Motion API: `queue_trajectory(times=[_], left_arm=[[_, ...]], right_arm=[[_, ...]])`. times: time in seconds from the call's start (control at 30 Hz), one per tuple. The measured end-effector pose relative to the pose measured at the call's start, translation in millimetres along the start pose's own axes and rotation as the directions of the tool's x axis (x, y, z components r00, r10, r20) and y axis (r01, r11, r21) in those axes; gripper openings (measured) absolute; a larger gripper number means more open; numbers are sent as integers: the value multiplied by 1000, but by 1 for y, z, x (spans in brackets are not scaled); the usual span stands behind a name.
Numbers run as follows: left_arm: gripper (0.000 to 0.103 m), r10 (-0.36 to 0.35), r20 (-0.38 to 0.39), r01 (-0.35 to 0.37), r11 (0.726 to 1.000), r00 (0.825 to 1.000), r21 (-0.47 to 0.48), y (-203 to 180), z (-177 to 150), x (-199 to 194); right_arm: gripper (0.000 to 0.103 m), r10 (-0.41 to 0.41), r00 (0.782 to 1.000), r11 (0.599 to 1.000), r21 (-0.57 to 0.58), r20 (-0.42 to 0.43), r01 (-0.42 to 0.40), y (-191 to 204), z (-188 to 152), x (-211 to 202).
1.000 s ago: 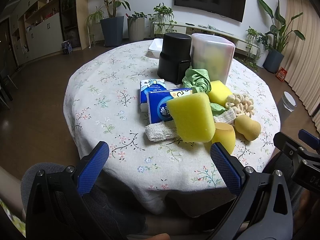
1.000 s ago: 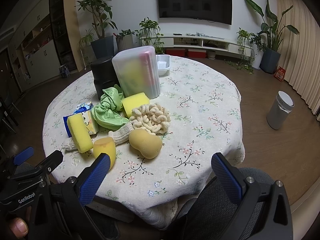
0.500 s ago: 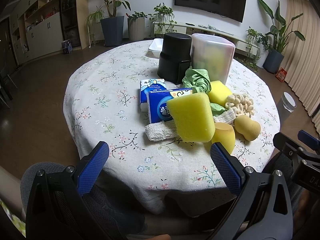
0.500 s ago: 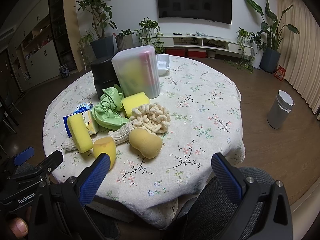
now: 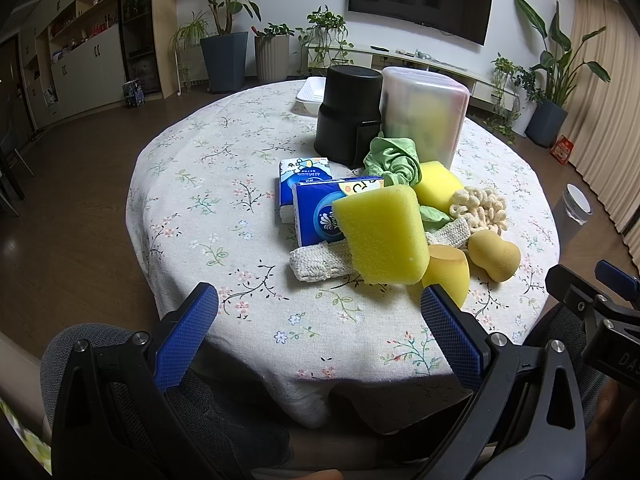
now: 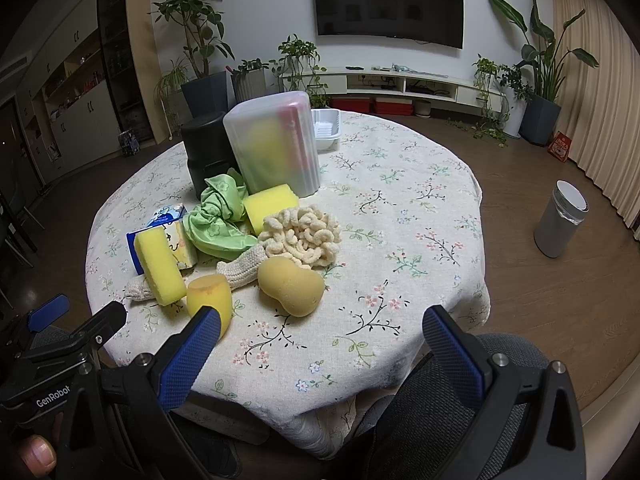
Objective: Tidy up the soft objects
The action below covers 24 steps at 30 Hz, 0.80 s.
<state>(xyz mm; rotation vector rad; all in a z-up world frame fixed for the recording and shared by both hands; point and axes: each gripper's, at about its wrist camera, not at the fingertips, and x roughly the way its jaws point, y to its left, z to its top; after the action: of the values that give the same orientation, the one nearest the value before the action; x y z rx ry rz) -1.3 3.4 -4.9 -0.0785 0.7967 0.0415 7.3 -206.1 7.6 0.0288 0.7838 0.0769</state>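
Note:
A heap of soft things lies on the round floral table [image 5: 224, 184]: a big yellow sponge [image 5: 382, 236] standing on edge, a second yellow sponge [image 6: 270, 210], a green cloth [image 6: 218, 220], a cream noodle-like scrubber [image 6: 302, 236], a knitted cream strip [image 5: 320, 262], an orange gourd-shaped sponge [image 6: 290, 286] and a round orange sponge [image 6: 208, 294]. Two blue tissue packs [image 5: 316, 208] lie to the left. My left gripper [image 5: 318, 328] and right gripper [image 6: 320, 348] hang open at the near table edge, nothing between their fingers.
Behind the heap stand a black canister [image 5: 348, 114] and a frosted plastic box [image 6: 276, 148] with a yellow sponge inside. A white tray [image 6: 326, 128] sits at the far edge. A grey bin [image 6: 560, 224] stands on the floor to the right.

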Motion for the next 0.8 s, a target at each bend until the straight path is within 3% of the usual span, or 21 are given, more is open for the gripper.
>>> queue_trajectory(times=[0.8], left_arm=[[103, -4, -2, 4, 1000, 1000, -1, -3, -1, 0]], right_arm=[[103, 0, 1000, 1000, 0, -1, 0, 0, 1, 0]])
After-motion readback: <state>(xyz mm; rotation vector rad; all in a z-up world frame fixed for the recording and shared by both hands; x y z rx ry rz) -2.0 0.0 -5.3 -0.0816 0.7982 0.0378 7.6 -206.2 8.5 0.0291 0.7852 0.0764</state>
